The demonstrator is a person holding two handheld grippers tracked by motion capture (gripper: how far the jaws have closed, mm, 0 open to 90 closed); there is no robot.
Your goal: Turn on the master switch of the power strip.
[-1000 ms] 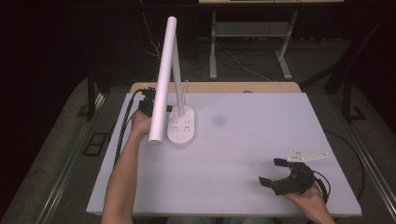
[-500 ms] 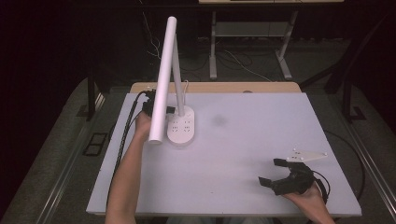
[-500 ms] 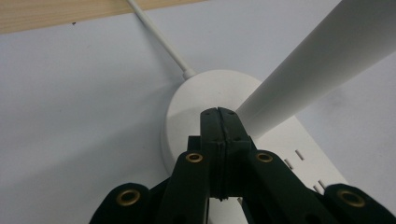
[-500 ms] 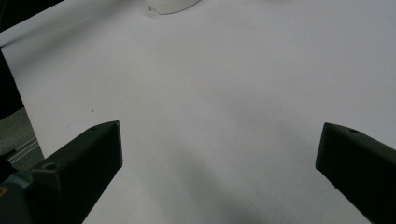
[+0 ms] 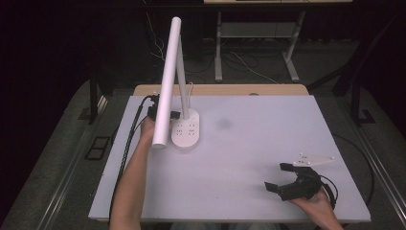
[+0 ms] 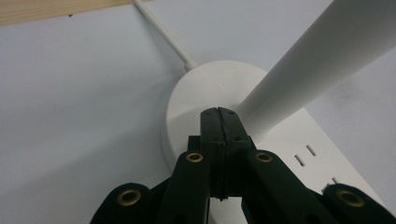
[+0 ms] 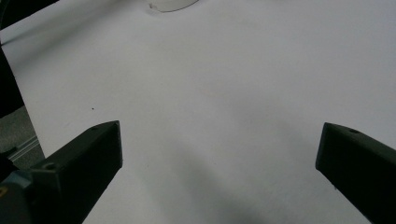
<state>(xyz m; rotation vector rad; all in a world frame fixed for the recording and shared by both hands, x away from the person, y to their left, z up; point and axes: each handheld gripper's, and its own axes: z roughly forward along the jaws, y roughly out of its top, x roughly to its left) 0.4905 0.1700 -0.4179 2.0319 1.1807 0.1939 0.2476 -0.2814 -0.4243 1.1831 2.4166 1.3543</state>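
Since a second ago my left arm has edged slightly forward; my right hasn't moved. My left gripper [image 6: 218,114] is pressed together, empty, tips at the lamp base [image 6: 205,88], seemingly touching it. My right gripper [image 5: 283,176] rests spread apart over the table [image 5: 249,158], well away.

A pale grey rectangular tabletop [image 5: 268,143] spreads flat beyond the jaws, with a strip of light wood edge [image 5: 225,89] along its far side. Past that stands a grey metal table frame [image 5: 258,36] with splayed feet on a dark grey carpeted floor [image 5: 57,158]. Loose dark cables [image 5: 244,60] lie on the floor beneath it. The room behind is unlit and black.
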